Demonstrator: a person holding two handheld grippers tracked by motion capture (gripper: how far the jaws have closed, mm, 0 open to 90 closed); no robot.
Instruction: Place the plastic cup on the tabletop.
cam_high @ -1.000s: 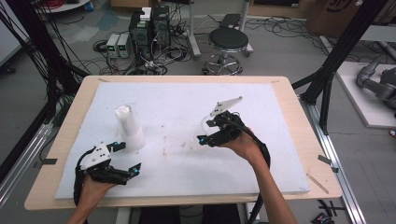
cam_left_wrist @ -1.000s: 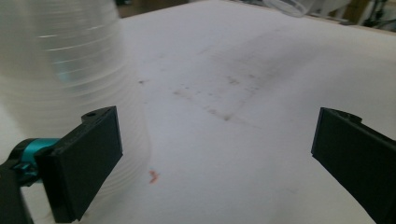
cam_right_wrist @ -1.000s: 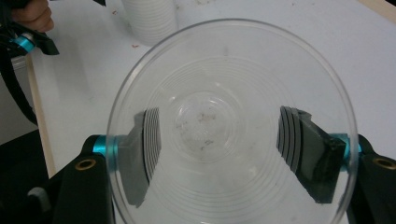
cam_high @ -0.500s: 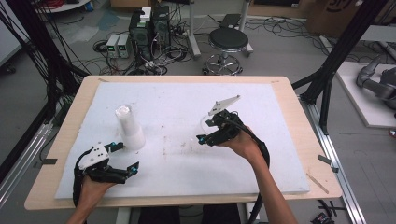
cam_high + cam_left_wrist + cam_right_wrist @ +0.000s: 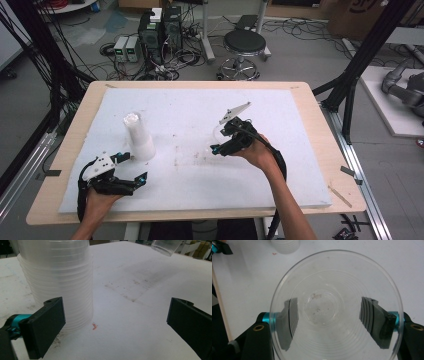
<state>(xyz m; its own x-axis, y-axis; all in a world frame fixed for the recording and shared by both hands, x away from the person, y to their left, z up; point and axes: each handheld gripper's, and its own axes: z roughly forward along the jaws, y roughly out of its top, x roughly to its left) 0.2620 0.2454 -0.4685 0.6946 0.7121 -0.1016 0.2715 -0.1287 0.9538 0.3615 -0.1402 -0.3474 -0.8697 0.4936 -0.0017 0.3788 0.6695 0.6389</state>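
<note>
Clear plastic is what the work turns on: a stack of cups (image 5: 138, 138) stands upright on the white pad (image 5: 300, 150) that covers the table (image 5: 310, 95), on its left half, and a single clear cup (image 5: 335, 307) is held above the pad near the middle.

At the left, the person's left hand (image 5: 97, 202) comes in from the bottom edge with the forearm pointing up the table, knuckles over the body of the left hand-held gripper (image 5: 131, 169). That hand-held gripper lies low over the near left part of the pad, its jaws aimed right and slightly away from the person. They stand wide apart with nothing between them. In the left gripper view the stack of cups rises just behind the left-hand jaw, close to it; whether it touches the jaw I cannot tell.

Further right, the right forearm rises from the bottom edge and leans left toward the middle of the table, the right hand (image 5: 257, 152) wrapped around the right hand-held gripper (image 5: 216, 145), which points left toward the stack. Its grey three-cornered plate sticks up and to the right above the hand. In the right gripper view its jaws are clamped on the single clear cup from both sides, the pads pressing on the outer wall, with the cup's open mouth turned toward the camera. Cup and stack are well apart
</note>
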